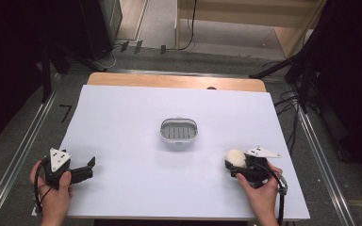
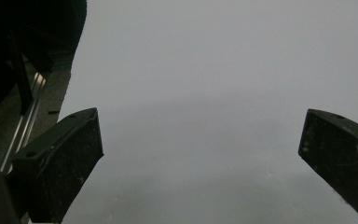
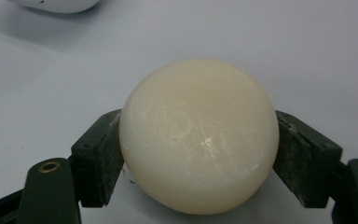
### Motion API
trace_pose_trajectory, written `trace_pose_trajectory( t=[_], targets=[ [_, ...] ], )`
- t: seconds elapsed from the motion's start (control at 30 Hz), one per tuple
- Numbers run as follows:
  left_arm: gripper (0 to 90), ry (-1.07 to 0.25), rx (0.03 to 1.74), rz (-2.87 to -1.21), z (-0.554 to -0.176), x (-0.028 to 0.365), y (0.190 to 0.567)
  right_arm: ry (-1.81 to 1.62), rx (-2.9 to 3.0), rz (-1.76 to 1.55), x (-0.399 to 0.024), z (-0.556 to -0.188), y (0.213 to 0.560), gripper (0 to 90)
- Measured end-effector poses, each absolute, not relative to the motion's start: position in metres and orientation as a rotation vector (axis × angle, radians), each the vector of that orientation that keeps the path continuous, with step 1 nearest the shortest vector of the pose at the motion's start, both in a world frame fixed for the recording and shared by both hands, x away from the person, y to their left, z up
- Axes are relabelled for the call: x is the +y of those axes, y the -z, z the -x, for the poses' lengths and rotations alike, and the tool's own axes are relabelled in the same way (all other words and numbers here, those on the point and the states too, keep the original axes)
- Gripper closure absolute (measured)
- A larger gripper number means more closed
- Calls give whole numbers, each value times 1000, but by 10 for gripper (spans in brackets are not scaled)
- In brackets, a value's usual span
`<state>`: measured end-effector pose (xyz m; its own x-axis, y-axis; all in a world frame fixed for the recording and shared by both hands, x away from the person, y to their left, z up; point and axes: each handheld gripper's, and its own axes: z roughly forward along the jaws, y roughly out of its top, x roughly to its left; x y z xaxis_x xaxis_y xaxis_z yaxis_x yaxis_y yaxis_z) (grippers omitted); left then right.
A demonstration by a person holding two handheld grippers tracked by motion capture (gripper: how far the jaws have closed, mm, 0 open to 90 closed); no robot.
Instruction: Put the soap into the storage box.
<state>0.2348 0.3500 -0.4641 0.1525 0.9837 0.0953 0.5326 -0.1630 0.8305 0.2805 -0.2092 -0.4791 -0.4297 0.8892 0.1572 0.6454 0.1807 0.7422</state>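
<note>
Bright table, dark surroundings, soft close-ups

Even overhead light washed the white rectangular tabletop (image 1: 136, 141) pale while the room's sides fell black; the left gripper view was dim, grey and hazy, and the round cream soap bar (image 3: 199, 135) carried a small glint, casting a soft shadow beneath

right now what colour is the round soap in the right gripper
Creamy off-white, plain; the soap shows best in the right gripper view.
</note>
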Motion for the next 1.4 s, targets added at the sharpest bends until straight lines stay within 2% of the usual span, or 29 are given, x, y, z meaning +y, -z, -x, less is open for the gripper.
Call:
trace_pose_trajectory(
  t=[0.67, 1.4],
  targets=[
    [2, -891, 1450, -1775, -234, 351, 464, -1189, 2214, -1369, -172, -288, 446, 245],
    [3, -890, 1443, -1784, -234, 350, 464, -1230, 2237, -1347, -135, -310, 431, 246]
  ],
)
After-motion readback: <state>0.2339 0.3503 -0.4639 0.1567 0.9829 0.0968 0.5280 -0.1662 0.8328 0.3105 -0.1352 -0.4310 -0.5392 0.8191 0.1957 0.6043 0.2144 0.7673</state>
